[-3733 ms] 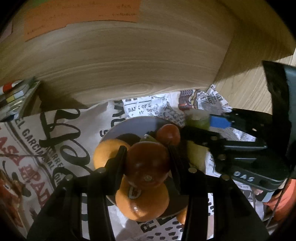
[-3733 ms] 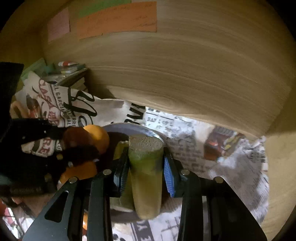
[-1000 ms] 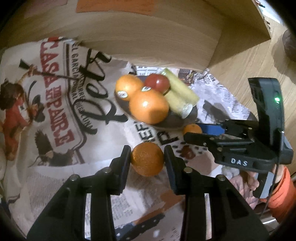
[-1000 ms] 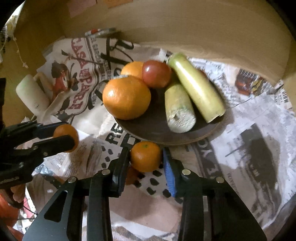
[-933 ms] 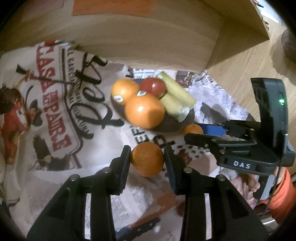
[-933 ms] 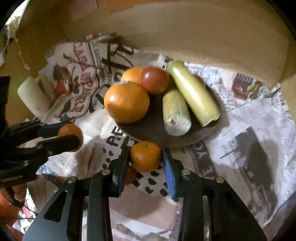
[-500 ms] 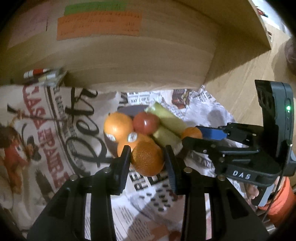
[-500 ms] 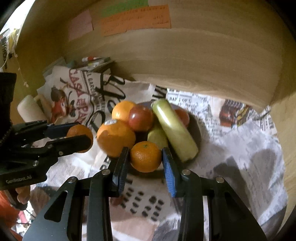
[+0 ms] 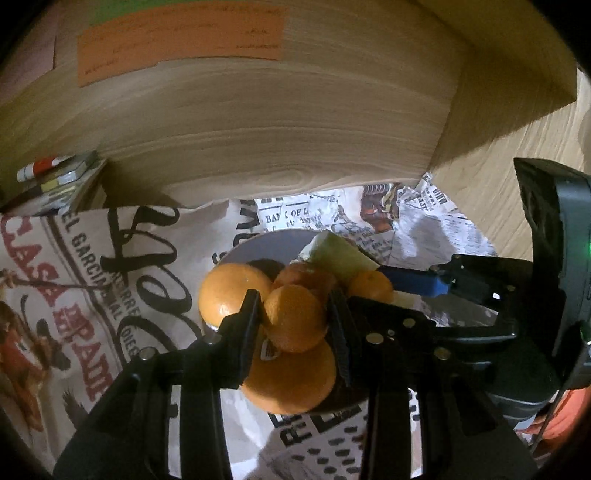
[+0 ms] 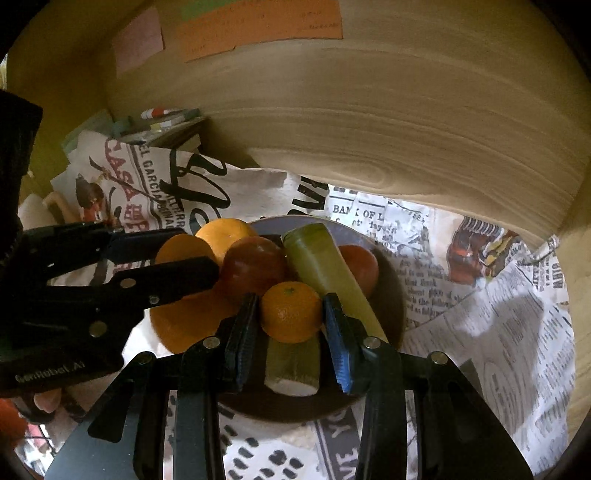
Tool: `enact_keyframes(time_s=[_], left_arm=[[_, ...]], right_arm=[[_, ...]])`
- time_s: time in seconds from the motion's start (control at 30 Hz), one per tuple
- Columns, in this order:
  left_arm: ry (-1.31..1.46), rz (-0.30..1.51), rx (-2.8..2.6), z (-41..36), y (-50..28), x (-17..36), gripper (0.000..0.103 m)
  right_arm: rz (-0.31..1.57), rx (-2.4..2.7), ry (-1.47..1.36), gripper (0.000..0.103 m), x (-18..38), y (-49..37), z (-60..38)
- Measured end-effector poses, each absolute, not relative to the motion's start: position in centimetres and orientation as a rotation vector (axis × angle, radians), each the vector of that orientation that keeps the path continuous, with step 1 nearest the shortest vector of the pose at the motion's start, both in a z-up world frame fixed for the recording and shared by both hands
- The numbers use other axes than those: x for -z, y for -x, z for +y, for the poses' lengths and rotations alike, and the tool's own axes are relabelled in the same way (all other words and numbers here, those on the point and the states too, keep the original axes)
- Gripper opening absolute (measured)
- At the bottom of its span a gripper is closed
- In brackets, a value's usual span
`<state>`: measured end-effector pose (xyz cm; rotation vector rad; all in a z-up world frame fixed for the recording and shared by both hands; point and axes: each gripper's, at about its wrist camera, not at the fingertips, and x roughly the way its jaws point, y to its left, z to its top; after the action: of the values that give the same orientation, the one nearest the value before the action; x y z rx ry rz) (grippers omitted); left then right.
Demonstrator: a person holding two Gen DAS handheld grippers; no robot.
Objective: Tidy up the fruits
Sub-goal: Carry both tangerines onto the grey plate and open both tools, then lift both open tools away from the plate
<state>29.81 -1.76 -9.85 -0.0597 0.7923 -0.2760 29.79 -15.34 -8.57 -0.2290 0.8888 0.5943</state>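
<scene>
A dark plate [image 10: 391, 295] on newspaper holds two large oranges [image 9: 232, 291], two red apples [image 10: 255, 269] and two long green pieces [image 10: 325, 273]. My left gripper [image 9: 295, 317] is shut on a small orange [image 9: 295, 317] and holds it over the plate's left side, above a large orange [image 9: 295, 380]. My right gripper [image 10: 291, 314] is shut on a small mandarin [image 10: 291, 312] and holds it over the plate's middle, above a green piece. Each gripper shows in the other's view, the left [image 10: 184, 254] and the right [image 9: 369, 288].
A wooden wall [image 9: 258, 129] with orange and green notes [image 10: 258, 26] stands close behind the plate. Newspaper sheets [image 10: 498, 332] cover the surface. A stack of books and pens [image 9: 55, 177] lies at the far left by the wall.
Both grippers have carried their oranges forward from the newspaper in front of the plate to over the plate. The fruit on the plate has not moved.
</scene>
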Motion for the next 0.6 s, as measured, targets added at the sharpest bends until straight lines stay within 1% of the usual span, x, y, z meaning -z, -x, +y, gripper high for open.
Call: enact_keyframes(time_s=[0.13,0.23,0.27,0.33,0.4,0.43,0.6], left_arm=[[0.069,0.815,0.275,-1.4,-30.4,10.4,0.037],[0.096,0.851,0.292,-1.0,-30.8,11.1,0.044],[0.106,0.854,0.295,-0.8,-30.8,11.2,0.047],[0.111,0.847,0.291,-0.6,-30.6,11.1,0.053],[0.106,0.834,0.282,-0.4,-30.2,10.8,0.058],[0.098,0.826,0.28,-0.4,-30.0,10.6,0.058],[0.061,0.802,0.281,-0.5,-28.6,9.6,0.059]], right_arm=[[0.901,-0.598,0.232,0.034,8.6,-30.0,-15.4],[0.914,-0.6,0.23,0.035,8.6,-30.0,-15.6],[0.92,-0.599,0.223,0.036,8.6,-30.1,-15.6],[0.92,-0.594,0.205,0.043,8.4,-30.1,-15.9],[0.914,-0.591,0.189,0.048,8.1,-30.0,-16.2],[0.91,-0.591,0.184,0.049,7.9,-29.9,-16.3],[0.877,-0.586,0.175,0.05,6.5,-28.9,-16.6]])
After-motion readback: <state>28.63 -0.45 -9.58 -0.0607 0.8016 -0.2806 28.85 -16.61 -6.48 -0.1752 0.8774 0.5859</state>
